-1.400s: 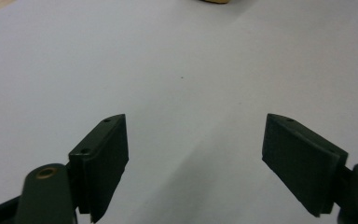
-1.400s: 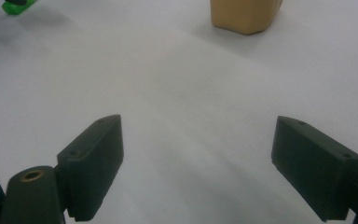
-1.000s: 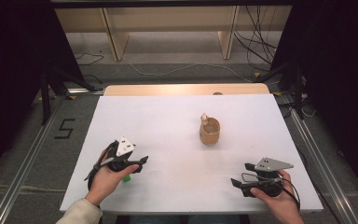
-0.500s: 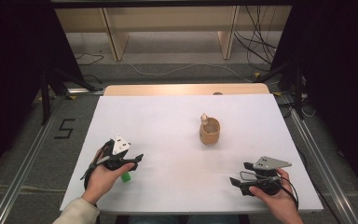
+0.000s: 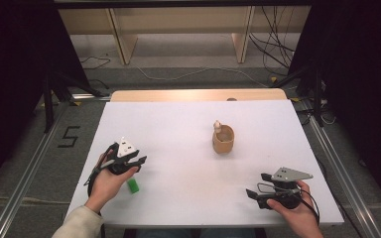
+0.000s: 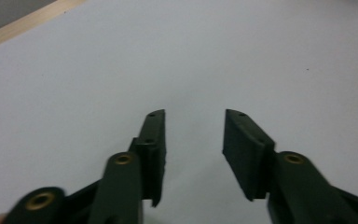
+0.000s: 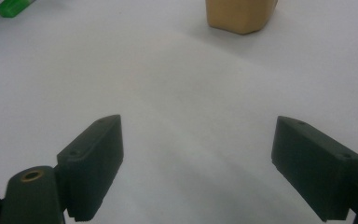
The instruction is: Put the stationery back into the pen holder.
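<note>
My left gripper point(image 5: 139, 164) rests low over the white table point(image 5: 178, 148) at the front left, held in a hand. Its jaws have just been closing. In the left gripper view they point(image 6: 193, 114) still stand apart, with nothing but bare table between them. A small green block point(image 5: 133, 185) lies on the table just beside that hand. My right gripper point(image 5: 258, 184) sits at the front right, its jaws point(image 7: 198, 123) wide open and empty. A tan cup point(image 5: 223, 139) stands right of centre with a small pale piece point(image 5: 218, 124) poking out of its top.
In the right gripper view the tan cup point(image 7: 240, 16) is straight ahead and the green block point(image 7: 11, 7) far off to the left. A wooden strip point(image 5: 198, 94) borders the table's far edge. Metal rails point(image 5: 337, 168) run along both sides.
The left gripper has shifted slightly to the left and its jaws look narrower. The right gripper, the cup and the green block have stayed put.
</note>
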Demonstrator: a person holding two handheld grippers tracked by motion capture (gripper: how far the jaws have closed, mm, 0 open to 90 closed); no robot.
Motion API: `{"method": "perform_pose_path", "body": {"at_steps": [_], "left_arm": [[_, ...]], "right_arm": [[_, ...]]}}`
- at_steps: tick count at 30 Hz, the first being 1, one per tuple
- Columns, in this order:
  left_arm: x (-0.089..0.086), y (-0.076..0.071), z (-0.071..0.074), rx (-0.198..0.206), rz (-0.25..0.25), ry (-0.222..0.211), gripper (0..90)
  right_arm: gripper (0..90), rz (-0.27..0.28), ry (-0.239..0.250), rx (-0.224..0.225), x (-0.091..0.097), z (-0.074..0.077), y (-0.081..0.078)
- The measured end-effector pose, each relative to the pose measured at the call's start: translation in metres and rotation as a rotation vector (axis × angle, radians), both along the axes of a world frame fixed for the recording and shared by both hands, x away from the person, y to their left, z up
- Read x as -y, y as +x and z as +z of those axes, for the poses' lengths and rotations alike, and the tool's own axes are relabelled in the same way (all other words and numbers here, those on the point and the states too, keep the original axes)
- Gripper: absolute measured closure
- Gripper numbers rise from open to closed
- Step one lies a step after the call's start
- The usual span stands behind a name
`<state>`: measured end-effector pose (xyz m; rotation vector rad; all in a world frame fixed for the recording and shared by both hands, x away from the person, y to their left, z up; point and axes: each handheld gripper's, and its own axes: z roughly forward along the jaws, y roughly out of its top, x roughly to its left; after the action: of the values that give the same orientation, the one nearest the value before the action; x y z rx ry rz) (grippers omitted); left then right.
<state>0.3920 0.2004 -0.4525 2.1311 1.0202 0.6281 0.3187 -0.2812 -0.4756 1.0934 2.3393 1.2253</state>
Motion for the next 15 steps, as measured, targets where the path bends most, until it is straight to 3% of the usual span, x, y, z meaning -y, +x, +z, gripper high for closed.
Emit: {"method": "perform_pose_path", "body": {"at_steps": [2,3,4,5,6,12,15], "left_arm": [[-0.003,0.008,0.000,-0.021,0.005,0.025,75.6],[-0.005,0.011,0.000,-0.033,0.001,0.046,83.9],[-0.007,0.016,-0.003,-0.068,-0.005,0.071,85.9],[-0.007,0.016,-0.003,-0.068,-0.005,0.071,87.6],[-0.010,0.021,-0.007,-0.102,0.009,0.092,89.5],[-0.017,0.030,-0.012,-0.140,0.030,0.117,89.9],[-0.018,0.033,-0.015,-0.157,0.031,0.152,89.9]], "right_arm": [[17.5,0.002,-0.004,-0.002,0.000,0.000,0.000],[17.5,0.003,-0.002,-0.005,0.001,-0.001,0.000],[17.5,0.003,-0.003,-0.004,0.001,-0.001,0.000],[17.5,0.010,-0.004,0.003,0.001,0.000,0.000],[17.5,0.007,0.000,0.001,0.001,0.000,-0.001],[17.5,0.009,-0.007,0.002,0.000,0.001,-0.002],[17.5,0.010,-0.007,0.003,-0.001,0.000,-0.002]]}}
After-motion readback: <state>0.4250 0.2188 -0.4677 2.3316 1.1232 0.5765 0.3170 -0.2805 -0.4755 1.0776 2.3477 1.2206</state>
